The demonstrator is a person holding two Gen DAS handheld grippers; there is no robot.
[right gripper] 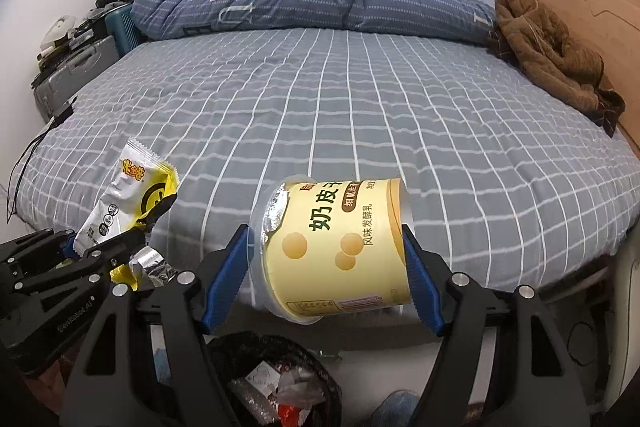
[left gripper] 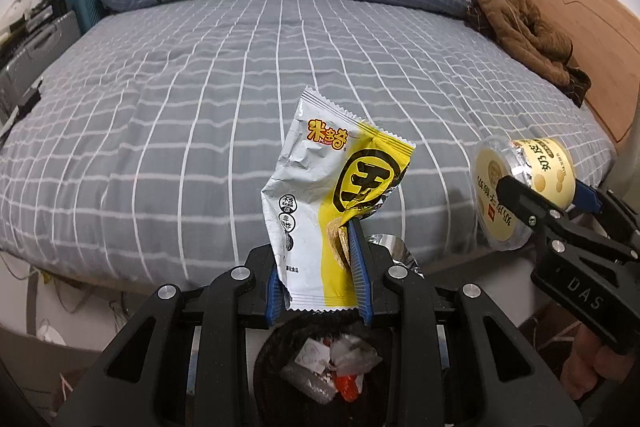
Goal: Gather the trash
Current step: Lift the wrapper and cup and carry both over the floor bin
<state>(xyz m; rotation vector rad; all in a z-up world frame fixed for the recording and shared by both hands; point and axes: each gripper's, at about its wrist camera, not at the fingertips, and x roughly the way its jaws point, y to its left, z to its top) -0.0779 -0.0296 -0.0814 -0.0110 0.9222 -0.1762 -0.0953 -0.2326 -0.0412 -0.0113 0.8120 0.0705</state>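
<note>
Left hand-held gripper [left gripper: 318, 275]: jaws nearly together, blue pads clamped on a crumpled white-and-yellow snack wrapper [left gripper: 324, 203]. The wrapper stands up from the pads, torn foil hanging beside it; it is held in the air off the near edge of the bed [left gripper: 200, 87], above a black bin [left gripper: 320, 379] with trash in it. Wrapper print: red-orange logo "米多奇", a large black "王" in a ring, small "非油炸" badge partly legible.

Right hand-held gripper [right gripper: 326, 259]: jaws wide, pads pressing both ends of a pale yellow yogurt cup [right gripper: 340, 247] lying sideways, foil lid peeled back. It too is off the bed's near edge, over the bin. Cup label: "奶皮子", "风味发酵乳". Gripper bodies marked "DAS" and "GenRobot.AI".
</note>
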